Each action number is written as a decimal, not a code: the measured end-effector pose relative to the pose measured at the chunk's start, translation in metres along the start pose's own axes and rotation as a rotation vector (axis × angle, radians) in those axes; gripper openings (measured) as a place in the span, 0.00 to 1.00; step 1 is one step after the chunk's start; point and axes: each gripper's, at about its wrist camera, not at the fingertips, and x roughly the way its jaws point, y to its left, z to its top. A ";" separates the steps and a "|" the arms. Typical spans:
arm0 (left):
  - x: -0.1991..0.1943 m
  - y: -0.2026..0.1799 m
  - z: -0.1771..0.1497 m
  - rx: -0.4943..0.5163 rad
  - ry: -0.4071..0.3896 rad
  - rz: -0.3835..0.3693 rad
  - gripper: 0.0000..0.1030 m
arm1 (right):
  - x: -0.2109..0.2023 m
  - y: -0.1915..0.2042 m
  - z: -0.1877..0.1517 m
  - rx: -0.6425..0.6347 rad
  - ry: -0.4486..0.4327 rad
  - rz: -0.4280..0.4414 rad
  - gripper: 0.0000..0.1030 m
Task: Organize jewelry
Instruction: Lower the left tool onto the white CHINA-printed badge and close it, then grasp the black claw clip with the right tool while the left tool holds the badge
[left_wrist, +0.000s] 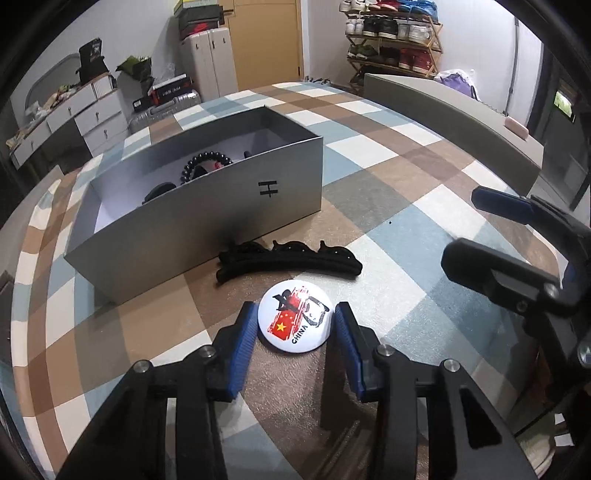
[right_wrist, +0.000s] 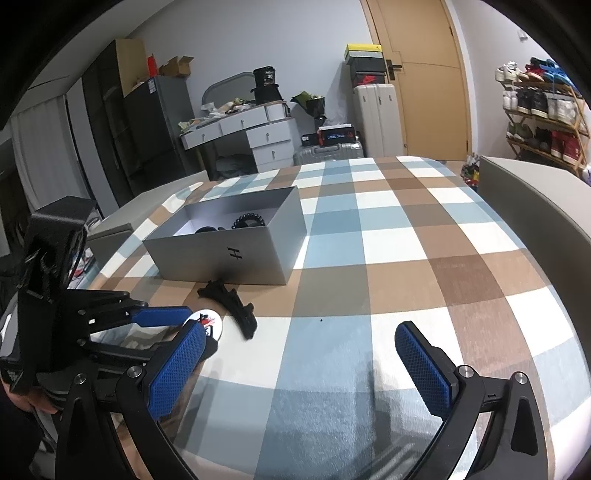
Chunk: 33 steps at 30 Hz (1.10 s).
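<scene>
Left wrist view: left gripper has its jaws seemingly pinching the round white flag badge on the checked table; lifting toward the grey open box comes next. Right gripper hangs spread, empty.

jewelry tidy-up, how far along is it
Done: a black bead bracelet and another dark item already lie in the grey box. In hand: the left tool is closed around the round China badge, still on the checked cloth. Left: the black hair clip in front of the box. The right tool is open, empty.
</scene>
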 end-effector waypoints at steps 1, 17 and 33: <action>-0.001 0.001 0.000 -0.002 -0.005 0.001 0.36 | 0.000 0.000 0.000 0.001 0.001 0.002 1.00; -0.041 0.047 -0.029 -0.230 -0.104 0.049 0.36 | 0.030 0.029 0.018 -0.122 0.129 0.107 1.00; -0.048 0.076 -0.056 -0.354 -0.092 0.076 0.36 | 0.090 0.073 0.018 -0.307 0.289 0.014 0.52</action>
